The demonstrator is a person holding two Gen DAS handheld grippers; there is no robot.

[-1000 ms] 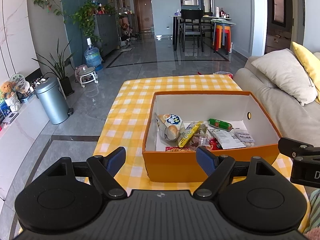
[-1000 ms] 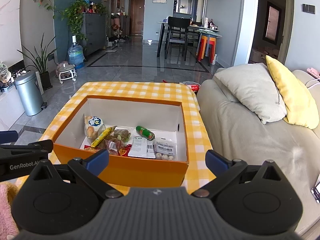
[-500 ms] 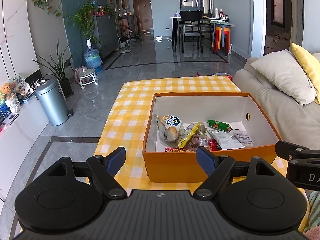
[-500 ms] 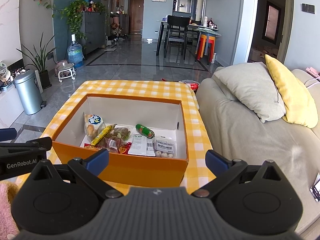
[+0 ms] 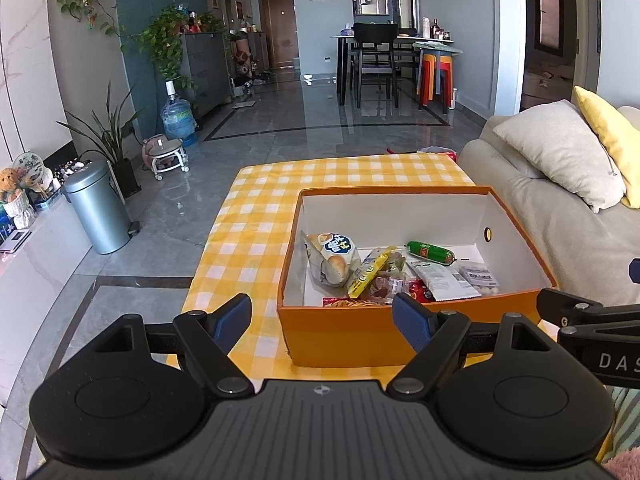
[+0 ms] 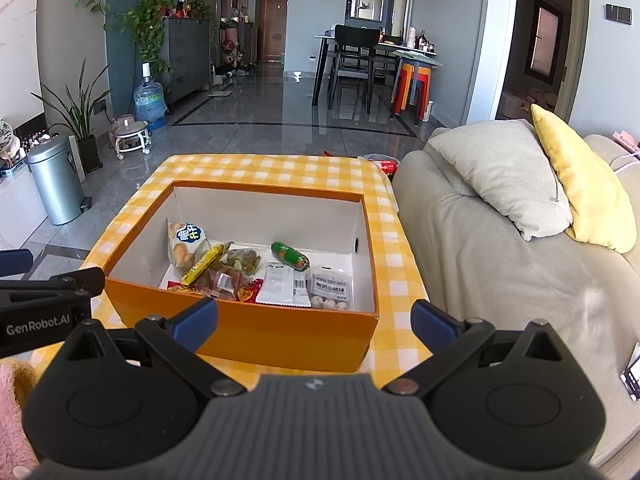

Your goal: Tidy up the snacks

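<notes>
An orange box (image 5: pixel 352 332) (image 6: pixel 256 330) with white inner walls stands on a yellow checked table (image 5: pixel 256 216) (image 6: pixel 260 166). Several snacks lie inside: a bread bag (image 5: pixel 332 256) (image 6: pixel 186 242), a yellow bar (image 5: pixel 368 272) (image 6: pixel 202 266), a green sausage (image 5: pixel 430 252) (image 6: pixel 290 256), a white packet (image 5: pixel 440 282) (image 6: pixel 282 286) and a bag of white balls (image 5: pixel 480 280) (image 6: pixel 332 292). My left gripper (image 5: pixel 322 320) hovers open just short of the box's near wall, empty. My right gripper (image 6: pixel 314 316) is open and empty too, before the same wall.
A beige sofa (image 6: pixel 500 272) with grey (image 6: pixel 500 168) and yellow (image 6: pixel 584 184) cushions flanks the table's right side. A metal bin (image 5: pixel 98 208) and plants stand on the left floor. Dining table and chairs (image 5: pixel 376 60) are far back. A red item (image 6: pixel 386 166) lies behind the table.
Both views have risen and tilted slightly, so the box sits a little lower in frame. Both grippers stay open; the snacks have not moved.
</notes>
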